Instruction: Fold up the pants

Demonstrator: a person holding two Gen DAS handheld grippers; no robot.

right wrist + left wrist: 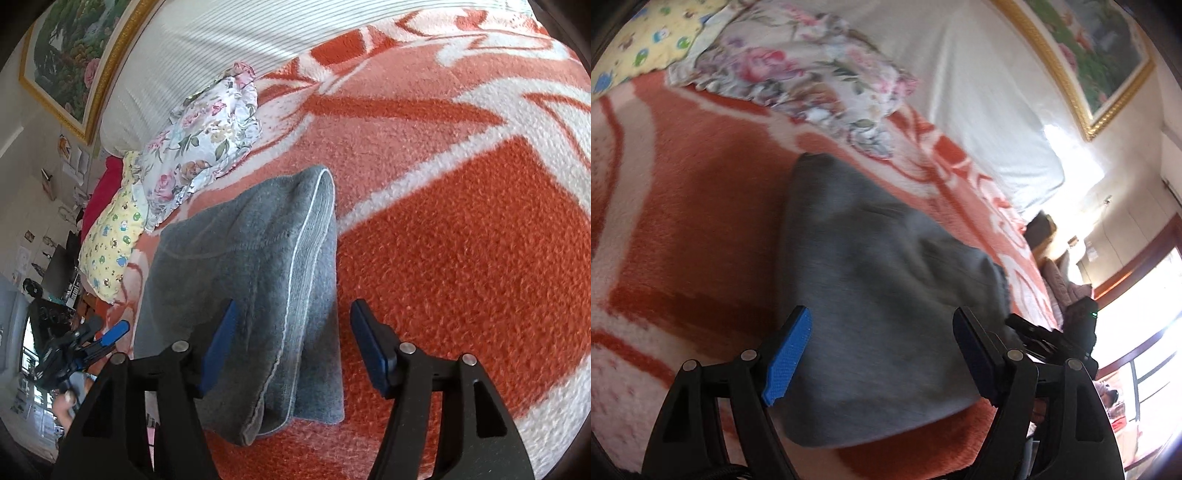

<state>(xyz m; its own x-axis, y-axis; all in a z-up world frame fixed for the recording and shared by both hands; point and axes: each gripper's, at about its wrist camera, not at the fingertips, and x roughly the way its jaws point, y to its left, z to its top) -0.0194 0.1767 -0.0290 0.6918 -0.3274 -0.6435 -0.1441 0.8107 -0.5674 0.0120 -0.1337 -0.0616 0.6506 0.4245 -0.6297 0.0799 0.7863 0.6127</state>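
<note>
The grey pants (871, 280) lie folded in a thick stack on the orange and white blanket (683, 229). My left gripper (882, 332) is open, its blue-padded fingers (790, 354) wide apart over the near end of the stack and holding nothing. In the right wrist view the pants (251, 273) show a ribbed edge with a white seam line. My right gripper (291, 332) is open, its fingers on either side of that edge, empty. The left gripper also shows at the left edge of the right wrist view (92, 339).
A floral pillow (798, 81) and a yellow patterned pillow (110, 240) lie beyond the pants. A white striped headboard cover (207, 48) and a gold-framed picture (1097, 55) stand behind. The blanket (461, 240) spreads to the right. A bright window (1145, 332) is at the bedside.
</note>
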